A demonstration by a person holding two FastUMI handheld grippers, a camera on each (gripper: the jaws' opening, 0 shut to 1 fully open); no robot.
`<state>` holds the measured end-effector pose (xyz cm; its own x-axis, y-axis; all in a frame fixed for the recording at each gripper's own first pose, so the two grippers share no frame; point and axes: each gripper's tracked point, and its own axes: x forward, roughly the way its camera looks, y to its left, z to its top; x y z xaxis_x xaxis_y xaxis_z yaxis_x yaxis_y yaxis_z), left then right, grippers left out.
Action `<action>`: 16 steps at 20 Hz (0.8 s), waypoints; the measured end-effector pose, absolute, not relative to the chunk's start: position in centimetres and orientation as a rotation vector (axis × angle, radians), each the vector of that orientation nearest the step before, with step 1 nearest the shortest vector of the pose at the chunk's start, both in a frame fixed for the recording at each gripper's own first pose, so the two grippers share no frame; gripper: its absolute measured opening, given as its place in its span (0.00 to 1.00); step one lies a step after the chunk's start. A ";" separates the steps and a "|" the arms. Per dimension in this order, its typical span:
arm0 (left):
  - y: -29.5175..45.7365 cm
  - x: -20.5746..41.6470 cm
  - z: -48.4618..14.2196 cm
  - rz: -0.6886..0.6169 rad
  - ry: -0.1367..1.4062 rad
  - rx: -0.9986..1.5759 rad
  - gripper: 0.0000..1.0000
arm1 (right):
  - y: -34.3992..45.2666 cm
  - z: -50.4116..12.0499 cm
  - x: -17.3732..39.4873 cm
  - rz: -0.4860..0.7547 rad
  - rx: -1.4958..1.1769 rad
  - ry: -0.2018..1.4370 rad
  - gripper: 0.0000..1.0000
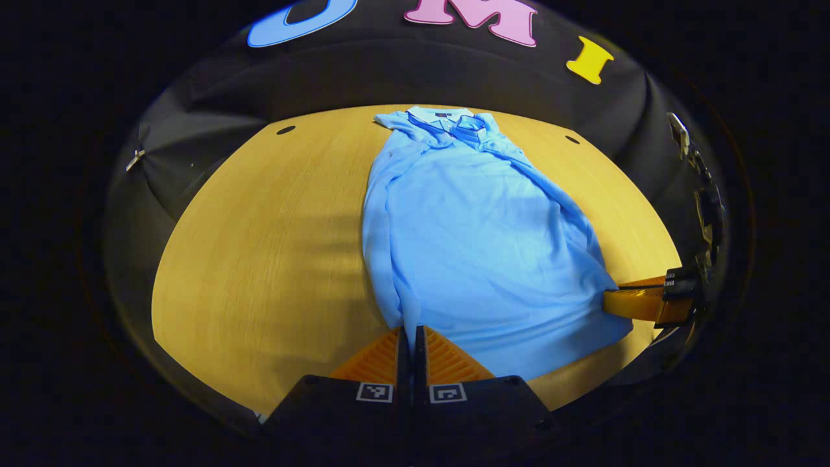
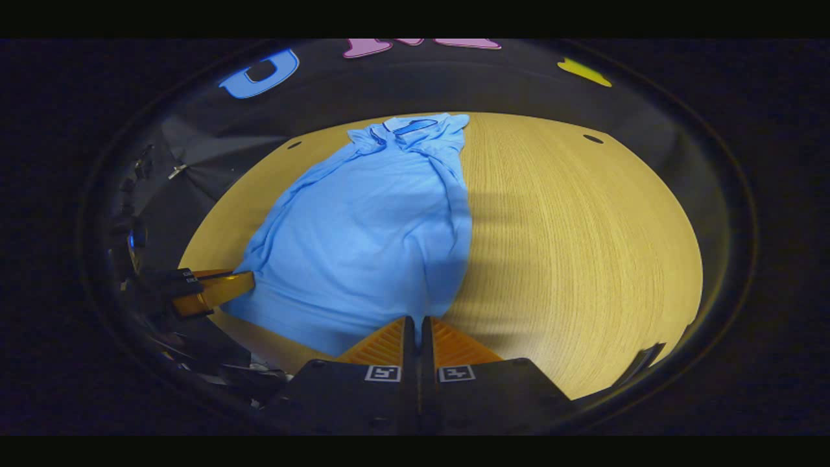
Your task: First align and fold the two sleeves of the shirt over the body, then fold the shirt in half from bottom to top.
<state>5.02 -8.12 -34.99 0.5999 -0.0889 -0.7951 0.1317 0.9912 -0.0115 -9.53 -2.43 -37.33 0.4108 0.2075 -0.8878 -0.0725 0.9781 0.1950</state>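
My left gripper (image 1: 410, 332) sits low at the counter's near edge, fingers (image 1: 379, 358) pressed together on the shirt's hem. My right gripper (image 2: 415, 323) does likewise at the other hem corner, fingers (image 2: 454, 344) closed on the cloth.

Bare bench (image 1: 259, 246) lies open left of the shirt (image 1: 480, 240) in the left gripper view, and right of it in the right gripper view. The booth's cloth wall (image 1: 402, 78) closes the far edge.
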 end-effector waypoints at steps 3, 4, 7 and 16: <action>-8.8 6.6 -31.9 -0.136 0.887 0.034 0.06 | -2.4 -34.4 -7.1 0.199 0.134 1.089 0.06; -9.1 7.4 -30.8 -0.137 0.874 0.023 0.06 | -2.4 -33.4 -5.8 0.206 0.135 1.068 0.06; -10.0 10.7 -27.1 -0.152 0.832 -0.020 0.06 | -2.7 -30.4 -1.0 0.221 0.112 0.990 0.06; -10.6 25.0 -19.1 -0.120 0.650 -0.058 0.06 | -3.8 -25.2 14.5 0.222 0.124 0.796 0.00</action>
<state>24.98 -10.60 -19.06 0.7898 -0.1294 -0.5996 0.0929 0.9914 -0.0917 14.55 -3.76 -25.22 0.6782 0.2439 -0.6932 -0.1509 0.9694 0.1934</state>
